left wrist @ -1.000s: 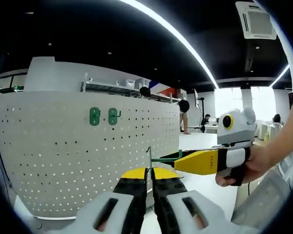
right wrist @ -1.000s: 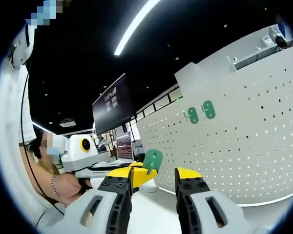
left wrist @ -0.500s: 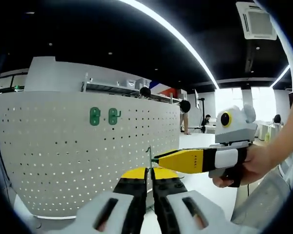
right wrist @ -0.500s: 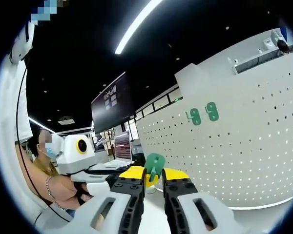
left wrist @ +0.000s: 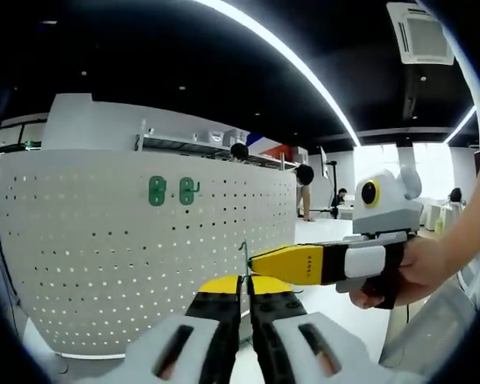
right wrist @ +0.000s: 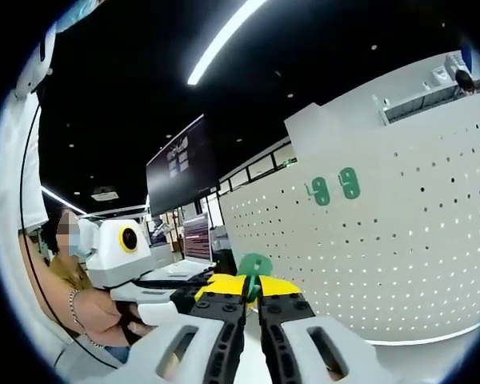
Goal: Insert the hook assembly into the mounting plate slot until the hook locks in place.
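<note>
Both tongs clamp green hook assembly point(right wrist: 253, 268), plate upright, pegboard point(right wrist: 400, 240) ahead

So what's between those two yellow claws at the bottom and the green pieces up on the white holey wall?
Nothing. In the right gripper view, bare pegboard separates the right gripper, shut on a green plate, from the mounted plates.

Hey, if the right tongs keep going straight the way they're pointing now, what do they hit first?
Probably the white pegboard. The right tongs, shut on a green hook, point toward its lower perforated face, below the two green hooks already mounted. Nothing seems to lie between, though depth is hard to judge.
</note>
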The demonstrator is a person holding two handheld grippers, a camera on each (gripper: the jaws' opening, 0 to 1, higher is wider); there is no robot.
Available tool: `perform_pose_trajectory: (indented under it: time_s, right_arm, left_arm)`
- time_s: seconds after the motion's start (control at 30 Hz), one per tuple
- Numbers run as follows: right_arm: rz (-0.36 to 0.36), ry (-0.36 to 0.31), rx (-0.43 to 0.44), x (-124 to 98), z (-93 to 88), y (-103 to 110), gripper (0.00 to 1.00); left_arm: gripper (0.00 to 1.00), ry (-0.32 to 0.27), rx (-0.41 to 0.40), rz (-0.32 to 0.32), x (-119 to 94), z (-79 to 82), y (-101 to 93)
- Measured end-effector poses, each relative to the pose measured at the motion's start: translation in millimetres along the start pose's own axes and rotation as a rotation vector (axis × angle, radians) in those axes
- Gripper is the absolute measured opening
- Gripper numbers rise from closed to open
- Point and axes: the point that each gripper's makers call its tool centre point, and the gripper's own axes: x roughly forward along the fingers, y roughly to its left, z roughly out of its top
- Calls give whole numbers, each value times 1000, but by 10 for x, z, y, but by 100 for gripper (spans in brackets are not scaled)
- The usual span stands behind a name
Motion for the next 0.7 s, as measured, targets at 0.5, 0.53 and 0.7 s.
perform_pose_trajectory:
  time_s: [0.5, 0.53, 0.7]
  right_arm:
    - [-9, -1, 4, -4, 15, 2, 1]
    - [-10, -1, -1, -6, 17, 4, 1]
    - [-12, 4, -2, -1, 16, 5, 1]
  left_arm:
    - [3, 0, -8, -2, 4, 4, -9]
    - [3, 0, -5, -1, 4, 7, -10]
    - [7, 11, -18, -7, 16, -2, -7]
